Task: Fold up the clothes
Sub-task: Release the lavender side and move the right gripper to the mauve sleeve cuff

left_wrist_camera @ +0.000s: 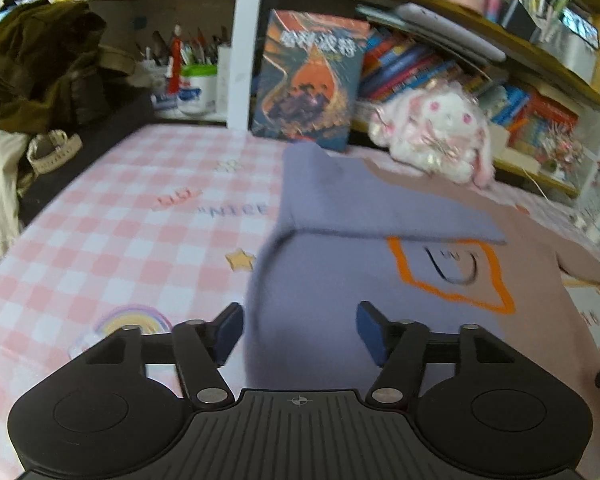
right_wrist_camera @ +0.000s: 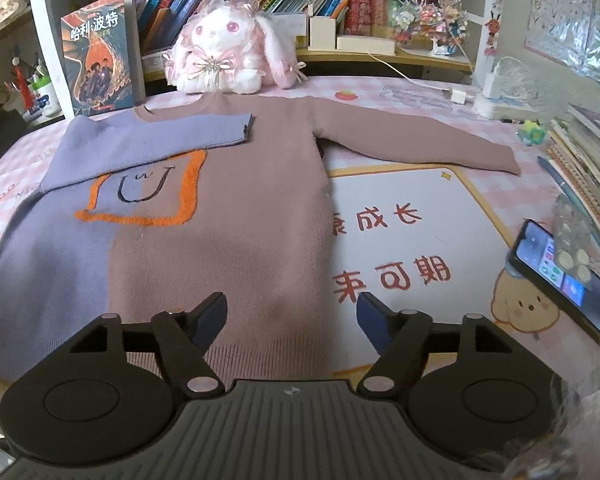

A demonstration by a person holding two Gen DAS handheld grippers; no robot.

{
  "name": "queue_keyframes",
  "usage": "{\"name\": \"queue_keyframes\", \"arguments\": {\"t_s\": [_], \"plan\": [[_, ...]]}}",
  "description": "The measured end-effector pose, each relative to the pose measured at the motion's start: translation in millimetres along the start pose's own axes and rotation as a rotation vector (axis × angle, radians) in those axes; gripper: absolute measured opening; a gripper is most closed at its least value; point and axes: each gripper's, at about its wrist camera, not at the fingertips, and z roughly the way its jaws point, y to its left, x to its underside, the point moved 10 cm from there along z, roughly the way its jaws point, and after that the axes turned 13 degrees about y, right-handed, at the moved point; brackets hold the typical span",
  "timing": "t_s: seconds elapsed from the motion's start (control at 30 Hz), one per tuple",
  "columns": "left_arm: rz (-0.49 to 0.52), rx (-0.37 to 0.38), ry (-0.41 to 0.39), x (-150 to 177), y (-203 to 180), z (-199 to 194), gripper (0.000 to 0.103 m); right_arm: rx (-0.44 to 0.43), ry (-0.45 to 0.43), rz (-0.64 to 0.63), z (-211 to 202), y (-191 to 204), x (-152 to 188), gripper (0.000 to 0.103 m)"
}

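Lying flat on the table (right_wrist_camera: 380,92), front up: a two-tone sweater (right_wrist_camera: 228,208), purple on the left half, dusty pink on the right, collar at the far side, hem near. Purple sleeve (right_wrist_camera: 160,132) folded across the chest, cuff ending just right of the collar, partly covering the orange-outlined smiley patch (right_wrist_camera: 140,196). Pink sleeve (right_wrist_camera: 420,140) stretched out to the right, flat on the pink checked cover and touching the top edge of the white panel with red characters (right_wrist_camera: 396,240).

Left tongs (left_wrist_camera: 298,332) spread wide, nothing between the blue pads, hovering over the purple lower body of the sweater (left_wrist_camera: 320,312) near its left edge. Right tongs (right_wrist_camera: 292,322) likewise spread, empty, poised above the pink hem near its right edge.

At the far side, just beyond the collar: a white and pink plush rabbit (right_wrist_camera: 224,52), and left of it a book (right_wrist_camera: 100,52) propped upright against the shelf. On the right, near side: a phone (right_wrist_camera: 560,280) with its screen lit, leaning tilted. Further right, a stack of books (right_wrist_camera: 588,152). At the far right, a white charger and cable (right_wrist_camera: 488,88).
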Motion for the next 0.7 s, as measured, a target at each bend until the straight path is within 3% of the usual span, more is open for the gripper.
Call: {"name": "queue_keyframes", "arguments": {"t_s": [0.23, 0.7], "plan": [[0.08, 0.058, 0.055, 26, -25, 3, 0.073, 0.036, 0.013, 0.013, -8, -2, 17, 0.074], [0.049, 0.024, 0.067, 26, -33, 8, 0.075, 0.032, 0.014, 0.005, -6, -9, 17, 0.074]]}}
